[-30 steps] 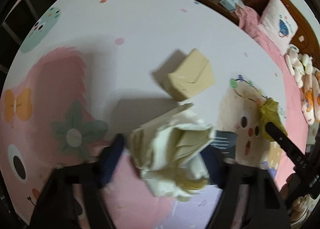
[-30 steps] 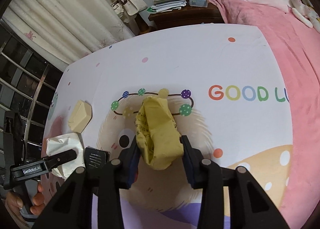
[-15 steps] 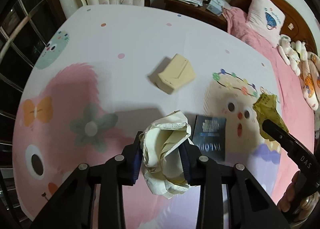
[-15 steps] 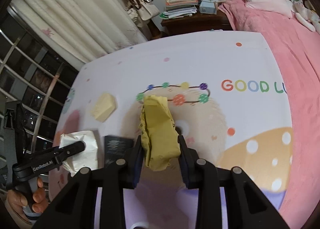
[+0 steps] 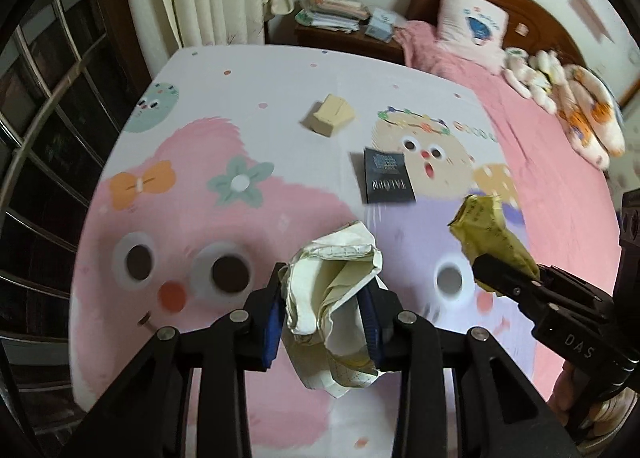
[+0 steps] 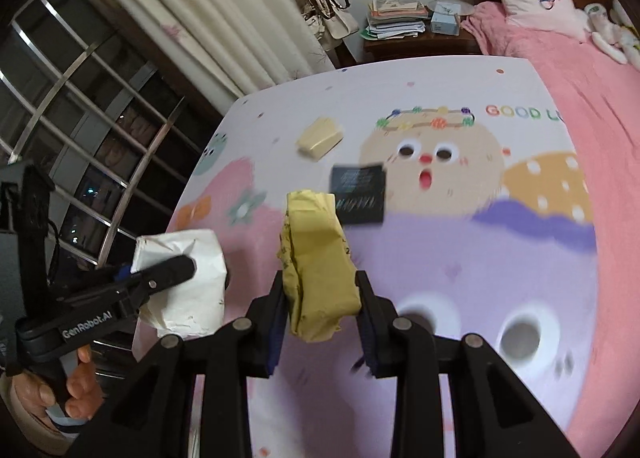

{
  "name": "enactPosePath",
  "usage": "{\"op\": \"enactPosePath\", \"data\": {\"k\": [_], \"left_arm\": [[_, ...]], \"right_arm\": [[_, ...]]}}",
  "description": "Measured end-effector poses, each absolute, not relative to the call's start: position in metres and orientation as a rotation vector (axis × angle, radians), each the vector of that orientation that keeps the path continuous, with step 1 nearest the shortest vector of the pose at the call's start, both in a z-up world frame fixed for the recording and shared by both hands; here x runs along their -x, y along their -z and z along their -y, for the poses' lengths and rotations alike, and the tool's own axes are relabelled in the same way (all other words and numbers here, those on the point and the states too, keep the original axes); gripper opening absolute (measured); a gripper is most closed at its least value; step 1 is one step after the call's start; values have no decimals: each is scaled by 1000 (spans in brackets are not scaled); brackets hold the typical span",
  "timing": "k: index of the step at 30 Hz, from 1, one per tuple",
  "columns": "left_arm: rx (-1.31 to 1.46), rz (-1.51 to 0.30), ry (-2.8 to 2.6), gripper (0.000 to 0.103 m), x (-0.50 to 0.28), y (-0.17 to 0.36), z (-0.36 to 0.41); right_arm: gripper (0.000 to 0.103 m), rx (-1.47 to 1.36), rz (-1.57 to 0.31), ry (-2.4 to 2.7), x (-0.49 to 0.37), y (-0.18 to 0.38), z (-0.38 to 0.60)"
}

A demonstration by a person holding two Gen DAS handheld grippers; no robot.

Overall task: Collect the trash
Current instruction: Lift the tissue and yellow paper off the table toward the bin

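**Both paper wads lifted clear of the bedsheet**

A second ago the left gripper [image 5: 326, 312] straddled the crumpled white-and-cream paper wad [image 5: 334, 306] with room to spare, and the right gripper [image 6: 320, 300] stood loosely around the crumpled yellow paper wad [image 6: 316, 266], both wads lying on the cartoon-printed bedsheet [image 5: 192, 226]. Both pairs of jaws have since closed in, and each now pinches its wad between blue pads. The sheet looks farther below than it did, and the wads hang in the air above its pink and purple cartoon faces, the yellow one to the right of the white one.

Left on the sheet are a small beige cardboard box [image 5: 330, 120] near the far end and a flat black packet with pale lettering [image 5: 387, 177] between that box and the held wads; neither is touched.

Two of the four pieces appear secured, so the task seems about half done. The next call is probably carrying them to a bin, which no view shows.
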State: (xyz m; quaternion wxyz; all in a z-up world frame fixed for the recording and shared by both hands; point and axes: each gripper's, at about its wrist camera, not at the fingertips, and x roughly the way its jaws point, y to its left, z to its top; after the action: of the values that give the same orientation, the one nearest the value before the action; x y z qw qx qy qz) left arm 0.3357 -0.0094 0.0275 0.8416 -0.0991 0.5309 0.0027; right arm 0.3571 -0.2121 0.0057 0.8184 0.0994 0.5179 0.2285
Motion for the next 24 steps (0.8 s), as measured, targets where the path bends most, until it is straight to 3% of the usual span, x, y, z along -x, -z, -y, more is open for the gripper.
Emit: {"op": "enactPosePath", "data": {"k": [14, 24], "left_arm": [[27, -1027, 225, 33, -152, -41, -27], [-10, -1125, 312, 33, -68, -3, -31]], "right_arm": [[31, -298, -1058, -276, -150, -17, 157], [31, -290, -1208, -213, -58, 21, 134]]}}
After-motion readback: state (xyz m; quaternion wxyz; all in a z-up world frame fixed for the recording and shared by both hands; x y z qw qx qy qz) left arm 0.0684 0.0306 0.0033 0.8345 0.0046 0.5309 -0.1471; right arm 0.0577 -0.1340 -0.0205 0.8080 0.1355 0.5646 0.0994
